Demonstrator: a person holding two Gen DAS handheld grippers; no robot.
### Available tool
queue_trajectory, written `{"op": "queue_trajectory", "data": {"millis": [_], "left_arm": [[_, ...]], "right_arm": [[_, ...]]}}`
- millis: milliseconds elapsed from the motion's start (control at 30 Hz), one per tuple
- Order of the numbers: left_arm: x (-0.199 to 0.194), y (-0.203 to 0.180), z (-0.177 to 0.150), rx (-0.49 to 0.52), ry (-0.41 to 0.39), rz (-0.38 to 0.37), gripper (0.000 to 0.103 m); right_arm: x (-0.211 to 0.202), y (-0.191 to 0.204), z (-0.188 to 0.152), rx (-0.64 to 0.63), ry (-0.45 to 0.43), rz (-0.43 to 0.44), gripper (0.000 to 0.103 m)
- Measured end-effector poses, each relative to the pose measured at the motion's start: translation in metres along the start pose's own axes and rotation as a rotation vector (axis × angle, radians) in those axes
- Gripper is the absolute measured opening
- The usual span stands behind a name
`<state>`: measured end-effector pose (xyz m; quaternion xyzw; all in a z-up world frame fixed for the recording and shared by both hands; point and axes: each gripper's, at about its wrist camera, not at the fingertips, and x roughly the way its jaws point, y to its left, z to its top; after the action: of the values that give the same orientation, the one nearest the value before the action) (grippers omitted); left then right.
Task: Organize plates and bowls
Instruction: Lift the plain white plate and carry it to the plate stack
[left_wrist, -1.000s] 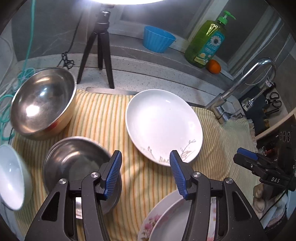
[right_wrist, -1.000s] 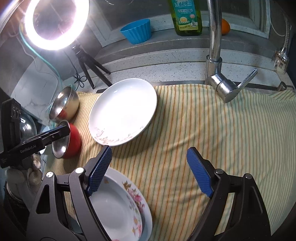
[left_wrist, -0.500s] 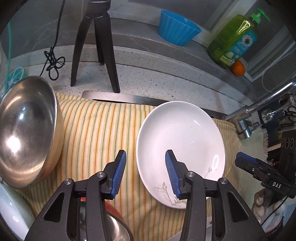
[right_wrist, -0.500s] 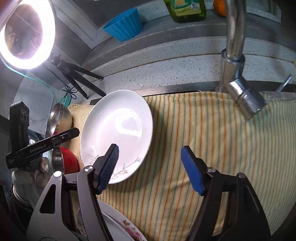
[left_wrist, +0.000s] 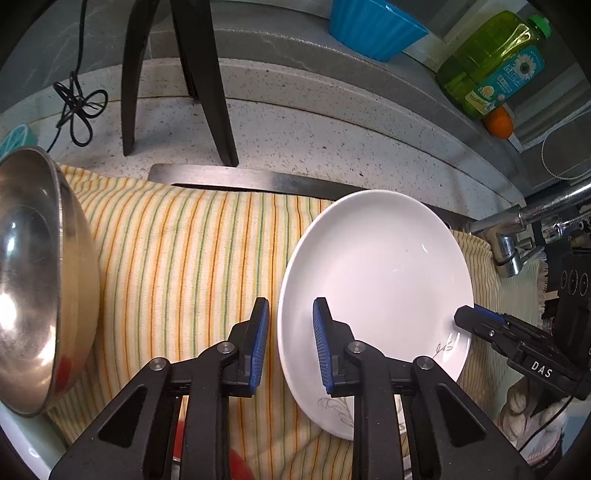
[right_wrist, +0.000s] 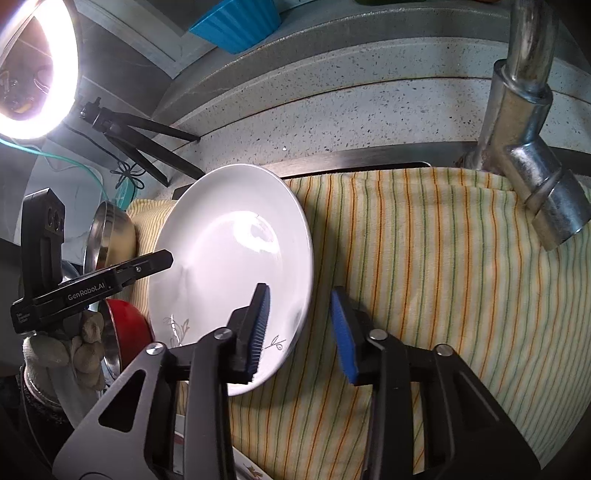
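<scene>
Both the left gripper (left_wrist: 287, 341) and the right gripper (right_wrist: 301, 325) are closing, jaws narrow, astride opposite rims of the white plate (left_wrist: 373, 291) lying on the striped cloth (left_wrist: 192, 258); I reckon uneven closing tips it, or it slips onto the steel bowl (left_wrist: 33, 273).

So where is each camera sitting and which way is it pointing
Left wrist: on the left claw, looking steeply down at the white plate's left rim, which lies between its closing jaws; the right claw shows at right.
Right wrist: on the right claw, angled down at the plate's right rim, jaws closing around it; the left claw and a gloved hand show at left.
Shared: plate, striped cloth, blue bowl.
</scene>
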<state>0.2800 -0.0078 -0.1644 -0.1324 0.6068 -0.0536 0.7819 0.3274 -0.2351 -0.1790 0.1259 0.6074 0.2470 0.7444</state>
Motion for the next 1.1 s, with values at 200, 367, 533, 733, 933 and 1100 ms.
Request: {"op": "queue_trajectory", "data": {"millis": [200, 367, 533, 733, 933, 1100], "left_arm": [[0.003, -0.003, 0.000, 0.013, 0.004, 0.002, 0.018], [0.001, -0.005, -0.001, 0.025, -0.002, 0.010, 0.018], [-0.001, -0.007, -0.004, 0.027, -0.010, 0.006, 0.018], [-0.011, -0.012, -0.009, 0.035, -0.030, -0.007, 0.018], [-0.026, -0.018, -0.014, 0.044, -0.057, -0.028, 0.018], [-0.044, -0.022, -0.025, 0.052, -0.081, -0.059, 0.018]], "right_arm": [[0.008, 0.000, 0.001, -0.010, 0.017, -0.005, 0.014], [0.008, 0.003, 0.000, -0.024, 0.013, -0.035, 0.013], [0.006, 0.007, -0.003, -0.035, 0.014, -0.048, 0.013], [-0.007, 0.006, -0.009, -0.032, 0.003, -0.051, 0.013], [-0.024, 0.008, -0.018, -0.030, -0.010, -0.046, 0.013], [-0.042, 0.013, -0.029, -0.041, -0.024, -0.039, 0.013]]}}
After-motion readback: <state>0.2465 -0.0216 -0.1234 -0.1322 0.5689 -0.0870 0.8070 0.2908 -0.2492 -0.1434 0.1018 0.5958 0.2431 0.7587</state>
